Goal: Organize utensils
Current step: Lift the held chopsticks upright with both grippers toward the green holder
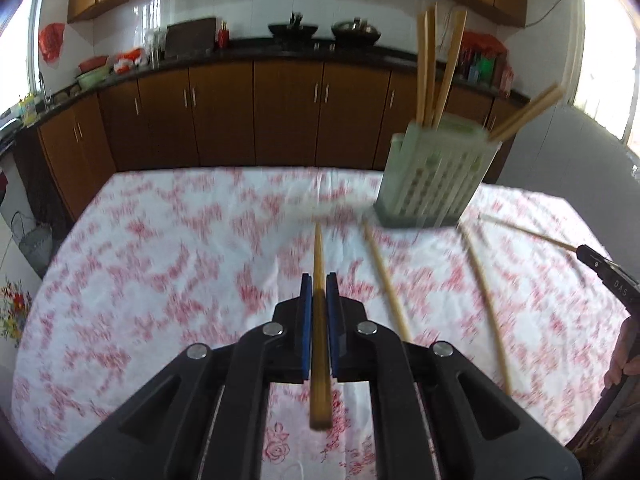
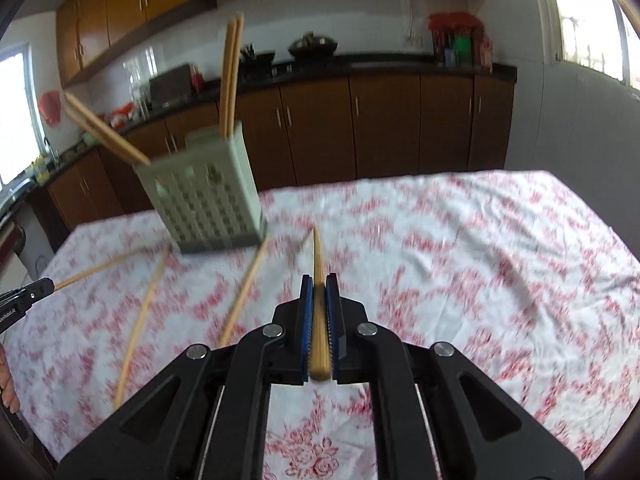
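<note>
My left gripper (image 1: 319,282) is shut on a wooden chopstick (image 1: 319,248) that points forward over the table. My right gripper (image 2: 319,282) is shut on another wooden chopstick (image 2: 318,252). A pale green slotted utensil holder (image 1: 434,176) stands ahead to the right in the left wrist view, with several chopsticks (image 1: 428,64) upright or leaning in it. The holder also shows in the right wrist view (image 2: 204,196), ahead to the left. Loose chopsticks (image 1: 386,276) lie on the tablecloth between the grippers, also shown in the right wrist view (image 2: 244,288). Both views are blurred by motion.
The table has a white cloth with red flowers (image 1: 160,260). Brown cabinets (image 1: 256,112) and a dark counter with pots stand behind it. The right gripper's tip (image 1: 600,264) shows at the right edge, the left gripper's tip (image 2: 28,294) at the left edge.
</note>
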The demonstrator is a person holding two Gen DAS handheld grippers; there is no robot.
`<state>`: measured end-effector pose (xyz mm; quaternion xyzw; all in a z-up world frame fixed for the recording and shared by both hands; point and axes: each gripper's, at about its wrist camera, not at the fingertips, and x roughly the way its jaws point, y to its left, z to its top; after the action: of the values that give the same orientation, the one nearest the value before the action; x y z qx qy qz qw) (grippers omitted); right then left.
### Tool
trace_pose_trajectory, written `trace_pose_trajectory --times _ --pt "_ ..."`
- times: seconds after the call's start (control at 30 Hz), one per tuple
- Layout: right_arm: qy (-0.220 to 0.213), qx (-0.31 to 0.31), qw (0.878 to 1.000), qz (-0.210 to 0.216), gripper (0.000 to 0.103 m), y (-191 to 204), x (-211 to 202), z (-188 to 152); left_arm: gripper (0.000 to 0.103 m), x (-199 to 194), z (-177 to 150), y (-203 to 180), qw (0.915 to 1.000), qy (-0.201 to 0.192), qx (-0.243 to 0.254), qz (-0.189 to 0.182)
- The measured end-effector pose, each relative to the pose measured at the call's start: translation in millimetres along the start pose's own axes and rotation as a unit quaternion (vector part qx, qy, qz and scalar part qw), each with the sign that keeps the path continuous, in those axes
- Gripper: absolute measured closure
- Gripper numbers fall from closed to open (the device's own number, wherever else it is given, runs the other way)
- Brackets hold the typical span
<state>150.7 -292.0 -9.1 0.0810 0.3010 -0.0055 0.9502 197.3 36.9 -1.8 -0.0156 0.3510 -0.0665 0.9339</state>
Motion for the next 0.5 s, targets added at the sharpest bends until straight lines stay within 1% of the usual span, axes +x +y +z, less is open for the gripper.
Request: trace_pose_trajectory --times 0.13,0.27,0.4,0.5 --pt "-0.036 0.002 0.999 0.009 0.095 0.8 -15.5 19.9 0.095 -18.7 24.1 -1.0 0.9993 -0.033 -0.011 -0.013" --pt "-0.072 -0.003 0.997 0.027 0.096 9.1 -33.0 40.4 0.095 -42.1 47.5 -7.1 0.9974 -0.059 -0.006 -0.041" --pt "-0.115 -0.001 0.992 0.059 0.096 17.7 -57.3 65.4 0.095 -67.4 70.1 -22.4 0.9936 -0.091 0.013 -0.065" --pt "-0.157 0.0 0.984 0.085 0.096 26.7 -76.1 86.8 0.095 -81.2 86.1 -33.9 0.9898 -0.117 0.019 -0.079"
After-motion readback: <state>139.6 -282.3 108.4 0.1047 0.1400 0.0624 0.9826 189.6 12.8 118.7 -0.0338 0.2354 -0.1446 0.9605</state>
